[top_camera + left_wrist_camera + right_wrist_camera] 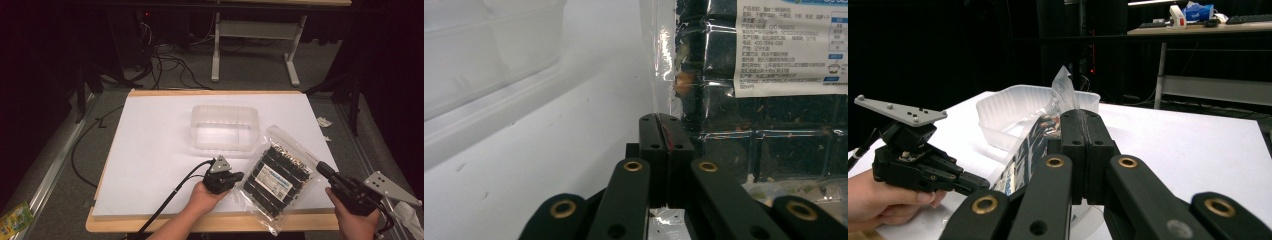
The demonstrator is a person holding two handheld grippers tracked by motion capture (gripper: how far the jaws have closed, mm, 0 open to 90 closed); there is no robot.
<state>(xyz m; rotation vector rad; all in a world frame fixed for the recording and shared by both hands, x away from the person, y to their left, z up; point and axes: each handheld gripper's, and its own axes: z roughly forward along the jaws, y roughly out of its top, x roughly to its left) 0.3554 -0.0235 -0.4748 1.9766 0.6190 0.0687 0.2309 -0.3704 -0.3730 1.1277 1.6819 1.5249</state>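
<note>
A clear plastic bag [280, 177] packed with black blocks and bearing a white label lies at the front right of the white sheet [150, 150]. My left gripper [240, 176] sits at the bag's left edge. In the left gripper view its jaws [659, 120] are shut, with the bag's [774, 115] clear margin pinched between them. My right gripper [321, 168] is at the bag's right edge. It is also shut [1082, 116] on the film, and the bag [1063, 87] rises behind its jaws. An empty clear tub [225, 127] stands just beyond the bag.
The left gripper's cable [170, 197] trails off the table's front edge [200, 224]. Small wrappers [324, 121] lie off the sheet's right side, and a green packet [15, 217] lies on the floor at lower left. Table legs [216, 50] stand behind.
</note>
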